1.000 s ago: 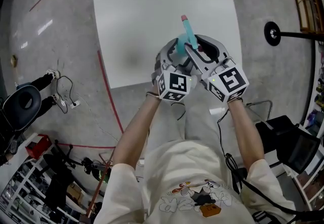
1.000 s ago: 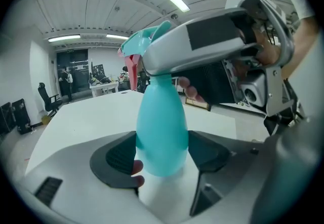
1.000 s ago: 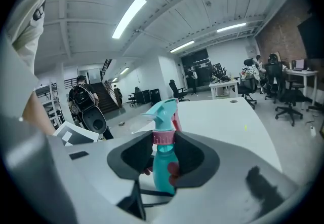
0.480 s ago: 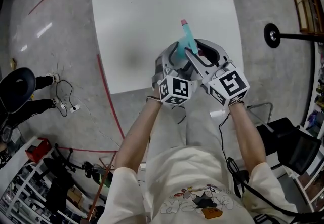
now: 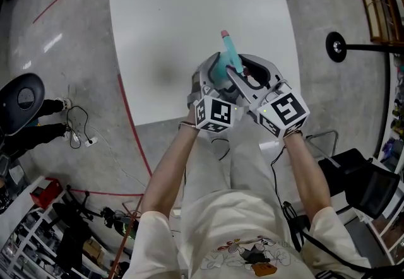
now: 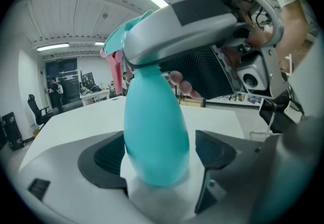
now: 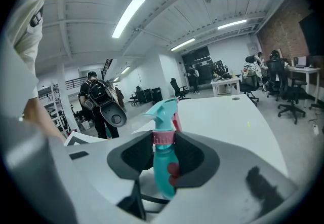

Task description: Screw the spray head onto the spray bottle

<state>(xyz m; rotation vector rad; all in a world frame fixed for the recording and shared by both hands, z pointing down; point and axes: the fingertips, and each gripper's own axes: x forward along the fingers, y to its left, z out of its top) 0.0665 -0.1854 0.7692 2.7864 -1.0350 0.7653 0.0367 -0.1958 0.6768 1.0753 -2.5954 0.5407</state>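
The spray bottle (image 7: 163, 167) is held in the air over the near edge of the white surface (image 5: 189, 6), with the spray head (image 7: 164, 111) on top and pointing away from the person. The right claw (image 7: 163, 154) is clamped on the bottle's neck, and its pads reach up to the pink collar (image 7: 163, 138). The left claw (image 6: 159, 159) has just been opening. Its jaws stand wide, with the bottle's rounded belly between them and a gap on each side, so the right claw alone carries the bottle.

It looks like a small, light, smooth plastic bottle. The teal wall hides whether there is liquid inside, so its weight is uncertain. The body tapers like an egg and would probably slip up or down out of flat pads, and a thin wall may dent under a hard squeeze. The safest hold is across the widest part of the belly, with moderate pressure. The ridged collar — stiffer and less slippery — is the better place to grip for turning. The trigger and nozzle look too slender to take load.
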